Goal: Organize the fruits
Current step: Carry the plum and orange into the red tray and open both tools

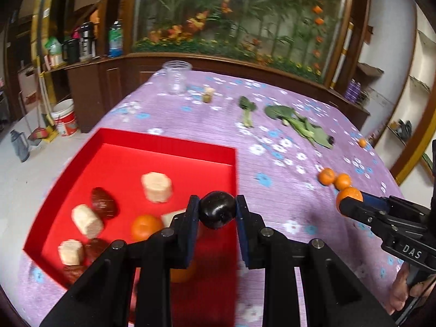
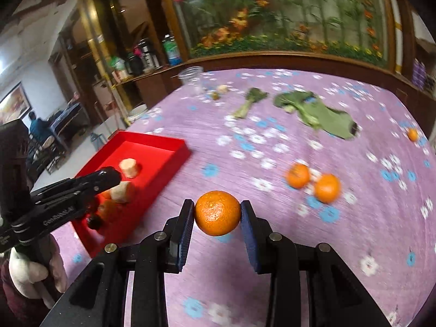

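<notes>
Both claws loaded above the purple floral tablecloth [image 2: 272, 141], near the shallow red rectangular tray [image 1: 163, 139].

My left gripper [image 1: 217, 210] is clamped on a glossy dark round plum-like fruit [image 1: 217, 209] held above the tray's right edge; my right gripper [image 2: 217, 214] pinches a dimpled round orange mandarin [image 2: 217, 213] clear of the cloth. I judge both fruits light and soft-skinned, the dark one slippery, so I hold across the widest middle with gentle pressure. Only the left view shows the tray's full contents: pale cut cylinders, dark red pieces, one orange. The right view shows the two loose mandarins [image 2: 313, 182] on the cloth more plainly.
</notes>
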`<state>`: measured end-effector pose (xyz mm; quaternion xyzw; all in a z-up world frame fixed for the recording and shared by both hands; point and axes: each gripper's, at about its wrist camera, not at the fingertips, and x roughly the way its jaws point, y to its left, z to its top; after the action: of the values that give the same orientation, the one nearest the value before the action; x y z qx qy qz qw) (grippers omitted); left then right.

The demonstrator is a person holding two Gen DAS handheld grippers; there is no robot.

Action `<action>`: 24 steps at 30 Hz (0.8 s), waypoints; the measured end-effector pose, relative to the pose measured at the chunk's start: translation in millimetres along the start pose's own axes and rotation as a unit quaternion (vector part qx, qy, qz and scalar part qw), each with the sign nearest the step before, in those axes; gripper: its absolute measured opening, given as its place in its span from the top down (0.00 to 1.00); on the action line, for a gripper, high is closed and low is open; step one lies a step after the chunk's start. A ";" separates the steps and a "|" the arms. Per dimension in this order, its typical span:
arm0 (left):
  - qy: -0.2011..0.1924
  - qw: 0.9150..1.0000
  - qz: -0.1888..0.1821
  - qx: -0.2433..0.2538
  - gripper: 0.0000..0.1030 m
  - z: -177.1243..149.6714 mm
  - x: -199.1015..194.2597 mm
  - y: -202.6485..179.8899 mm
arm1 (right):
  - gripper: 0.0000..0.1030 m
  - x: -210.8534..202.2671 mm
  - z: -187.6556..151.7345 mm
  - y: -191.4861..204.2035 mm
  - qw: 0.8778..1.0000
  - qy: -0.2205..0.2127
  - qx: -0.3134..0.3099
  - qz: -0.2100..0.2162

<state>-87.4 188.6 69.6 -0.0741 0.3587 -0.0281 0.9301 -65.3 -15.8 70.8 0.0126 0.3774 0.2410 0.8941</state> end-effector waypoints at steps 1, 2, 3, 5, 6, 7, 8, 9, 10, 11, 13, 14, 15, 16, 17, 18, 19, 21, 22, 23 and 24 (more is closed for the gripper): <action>-0.002 1.000 0.004 -0.004 0.76 1.1 -0.7 6.1 | 0.63 3.7 5.1 8.5 1.000 0.001 -0.007 0.004; -0.004 1.000 0.010 -0.009 0.76 2.7 -1.4 13.3 | 0.63 7.7 10.6 17.1 1.000 0.002 -0.014 0.008; -0.006 1.000 0.013 -0.011 0.76 3.2 -2.2 17.4 | 0.63 11.3 14.9 24.3 1.000 0.002 -0.019 0.013; -0.010 0.999 0.027 -0.014 0.76 6.0 -2.9 28.2 | 0.63 19.2 25.9 40.1 0.999 0.003 -0.029 0.023; -0.012 0.999 0.034 -0.015 0.76 7.4 -2.7 32.6 | 0.63 25.3 32.3 50.5 0.999 0.004 -0.037 0.028; -0.013 0.999 0.040 -0.016 0.76 9.0 -2.7 37.2 | 0.63 30.8 36.2 58.0 0.999 0.006 -0.044 0.031; -0.013 0.999 0.046 -0.019 0.76 11.0 -2.1 43.1 | 0.63 36.5 39.5 64.5 0.998 0.008 -0.049 0.033; -0.013 0.999 0.049 -0.021 0.76 12.9 -1.2 47.1 | 0.63 44.3 42.5 72.9 0.998 0.013 -0.054 0.036; -0.013 0.998 0.054 -0.024 0.76 14.6 0.0 52.8 | 0.63 51.5 44.8 78.4 0.997 0.019 -0.056 0.039; -0.013 0.998 0.060 -0.026 0.76 16.1 1.4 58.4 | 0.63 61.6 46.5 84.7 0.997 0.027 -0.057 0.044; -0.011 0.997 0.067 -0.030 0.76 19.1 6.5 68.4 | 0.63 76.2 47.5 92.2 0.996 0.039 -0.056 0.049; -0.009 0.997 0.069 -0.032 0.76 19.9 8.9 71.6 | 0.63 82.0 47.8 94.7 0.996 0.043 -0.056 0.049; -0.006 0.997 0.071 -0.035 0.76 20.8 11.8 76.1 | 0.63 90.3 47.5 97.7 0.996 0.049 -0.057 0.047; -0.003 0.997 0.072 -0.037 0.76 21.5 14.8 80.0 | 0.63 95.1 47.1 99.2 0.996 0.053 -0.058 0.046; -0.001 0.997 0.074 -0.038 0.76 22.0 17.7 83.0 | 0.63 100.7 45.6 100.3 0.996 0.057 -0.059 0.043; 0.002 0.996 0.075 -0.039 0.76 22.4 20.5 85.5 | 0.63 106.3 44.9 100.5 0.996 0.061 -0.059 0.040; 0.004 0.996 0.076 -0.040 0.76 23.0 23.4 87.9 | 0.63 110.1 44.8 99.8 0.996 0.063 -0.059 0.036; 0.009 0.996 0.076 -0.042 0.76 23.1 29.0 91.5 | 0.63 117.6 44.6 98.1 0.996 0.067 -0.059 0.027; 0.011 0.996 0.077 -0.042 0.76 23.8 31.3 93.1 | 0.63 121.7 44.6 96.5 0.996 0.070 -0.057 0.024; 0.012 0.996 0.077 -0.043 0.76 24.7 33.4 94.1 | 0.63 123.0 44.3 95.5 0.996 0.071 -0.056 0.022; 0.013 0.996 0.077 -0.043 0.76 25.8 35.4 94.9 | 0.63 124.9 44.2 94.2 0.996 0.073 -0.054 0.021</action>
<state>-44.0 281.7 50.0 -0.0861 0.3767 0.0580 0.9205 -0.1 129.5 38.1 -0.0457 0.4278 0.2802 0.8581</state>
